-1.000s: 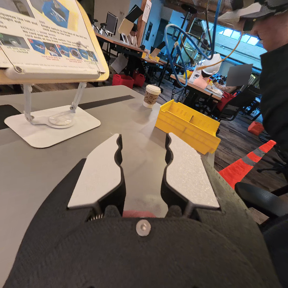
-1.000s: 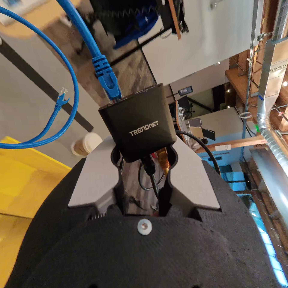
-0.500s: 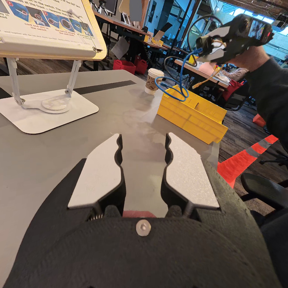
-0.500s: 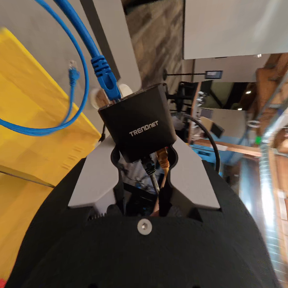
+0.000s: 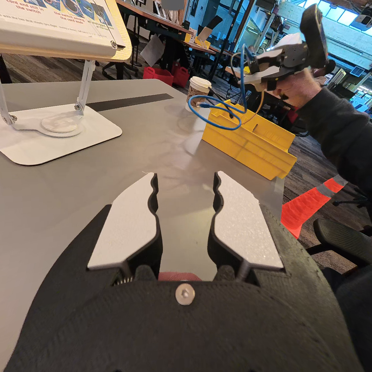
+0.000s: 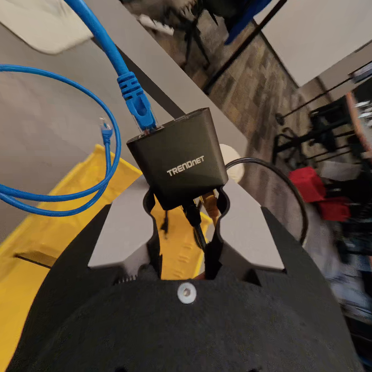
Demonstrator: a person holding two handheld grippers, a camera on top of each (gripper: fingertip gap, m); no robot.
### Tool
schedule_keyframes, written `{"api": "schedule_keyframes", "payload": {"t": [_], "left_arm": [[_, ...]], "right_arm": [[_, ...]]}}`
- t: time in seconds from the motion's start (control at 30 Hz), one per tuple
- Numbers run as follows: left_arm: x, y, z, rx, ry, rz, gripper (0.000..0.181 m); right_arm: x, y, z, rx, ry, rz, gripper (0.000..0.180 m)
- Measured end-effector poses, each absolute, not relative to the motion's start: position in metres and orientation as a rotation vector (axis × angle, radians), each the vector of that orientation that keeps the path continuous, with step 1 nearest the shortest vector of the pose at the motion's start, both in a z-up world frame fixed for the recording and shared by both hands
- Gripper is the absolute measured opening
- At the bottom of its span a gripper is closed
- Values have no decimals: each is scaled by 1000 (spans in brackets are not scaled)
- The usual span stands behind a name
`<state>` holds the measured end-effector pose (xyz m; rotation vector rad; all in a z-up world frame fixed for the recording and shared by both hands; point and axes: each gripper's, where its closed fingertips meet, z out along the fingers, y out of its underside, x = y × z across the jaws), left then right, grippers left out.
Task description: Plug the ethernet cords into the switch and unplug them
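Note:
My right gripper (image 6: 185,189) is shut on a small black switch (image 6: 181,157) and holds it in the air above the yellow bin (image 6: 60,221). A blue ethernet cord (image 6: 128,84) is plugged into the switch's far side; its loop hangs down with a free plug (image 6: 105,128). A black cord (image 6: 196,219) and an orange cord (image 6: 211,207) are plugged into the near side. In the left wrist view the right gripper (image 5: 259,66) hangs at upper right with the blue loop (image 5: 219,112) over the bin (image 5: 247,141). My left gripper (image 5: 185,177) is open and empty, low over the grey table (image 5: 60,201).
A white document stand (image 5: 60,128) with an instruction sheet stands at the table's back left. A paper coffee cup (image 5: 198,91) stands behind the bin. An orange traffic cone (image 5: 308,203) and an office chair (image 5: 342,239) are on the floor to the right. Across from one pair of fingers to the other is roughly 45 cm.
My right gripper has come down and turned with the switch, so the cords now hang over the yellow bin. My left gripper has stayed open and shifted only slightly.

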<state>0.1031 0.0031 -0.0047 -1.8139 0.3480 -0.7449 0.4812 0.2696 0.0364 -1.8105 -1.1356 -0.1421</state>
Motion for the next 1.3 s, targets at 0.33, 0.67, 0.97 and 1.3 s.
{"api": "schedule_keyframes", "payload": {"t": [0.33, 0.67, 0.97, 1.3], "left_arm": [[107, 4, -13, -1834, 355, -749, 52], [111, 5, -17, -1851, 365, -739, 52], [110, 2, -17, -1854, 371, -717, 52], [108, -2, -15, -1861, 389, -681, 53]], "right_arm": [[523, 280, -19, -2003, -929, -82, 60], [537, 271, -87, -2182, -1180, -330, 61], [543, 266, -139, -2309, -1400, -501, 50], [549, 255, -146, -2430, -1713, -598, 50]]}}
